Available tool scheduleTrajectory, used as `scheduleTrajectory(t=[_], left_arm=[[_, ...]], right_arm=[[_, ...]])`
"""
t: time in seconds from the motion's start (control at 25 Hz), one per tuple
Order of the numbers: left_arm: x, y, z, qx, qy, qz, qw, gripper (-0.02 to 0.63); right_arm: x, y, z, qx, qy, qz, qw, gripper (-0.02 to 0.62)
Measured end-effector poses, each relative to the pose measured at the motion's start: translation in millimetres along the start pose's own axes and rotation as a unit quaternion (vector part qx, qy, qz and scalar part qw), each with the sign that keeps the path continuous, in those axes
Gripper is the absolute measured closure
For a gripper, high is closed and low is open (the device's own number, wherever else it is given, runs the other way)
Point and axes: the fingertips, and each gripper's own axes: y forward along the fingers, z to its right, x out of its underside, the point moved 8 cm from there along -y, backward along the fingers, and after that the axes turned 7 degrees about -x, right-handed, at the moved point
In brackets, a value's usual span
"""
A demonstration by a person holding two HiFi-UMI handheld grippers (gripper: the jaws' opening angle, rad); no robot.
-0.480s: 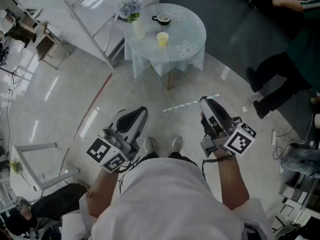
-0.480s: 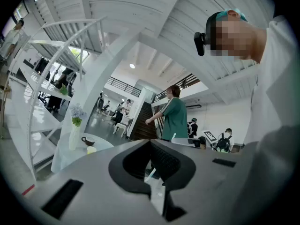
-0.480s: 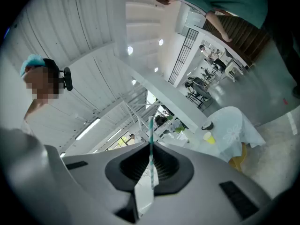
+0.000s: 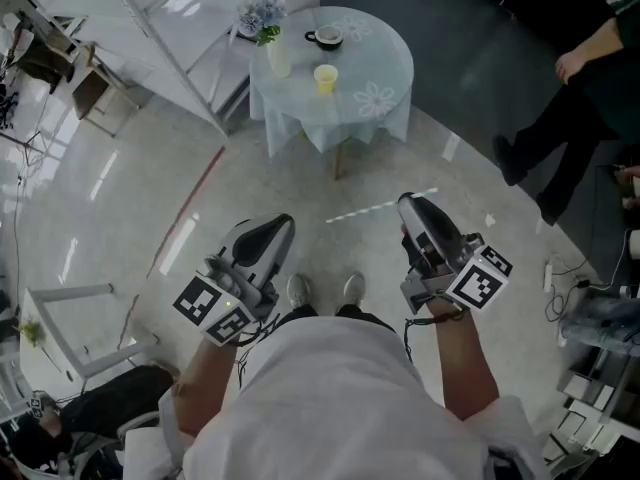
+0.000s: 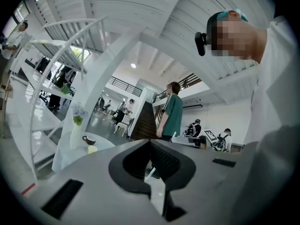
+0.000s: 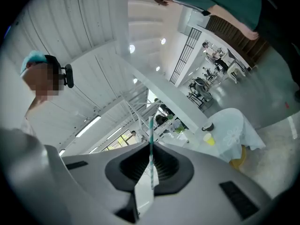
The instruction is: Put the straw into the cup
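A person stands holding two tools: the right hand-held gripper (image 6: 150,150) is clamped on a thin teal-and-white striped straw (image 6: 150,128) that rises upright out of its jaws. The left hand-held gripper (image 5: 151,149) has its jaws together with nothing clearly between them. The small yellow cup (image 4: 325,77) sits well apart from both, on a round cloth-covered desk (image 4: 385,63) ahead. The straw is probably very light, hollow and easily crushed or bent, so a gentle pinch low on its length, leaving a long free end to aim into the cup, seems best.
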Motion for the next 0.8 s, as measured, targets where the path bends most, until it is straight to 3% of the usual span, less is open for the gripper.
scheduleTrajectory(t=[0.8], left_arm=[[29, 50, 73, -0.052, 0.008, 0.013, 0.9986, 0.584]], right_arm=[[-40, -63, 51, -0.036, 0.005, -0.025, 0.999, 0.557]])
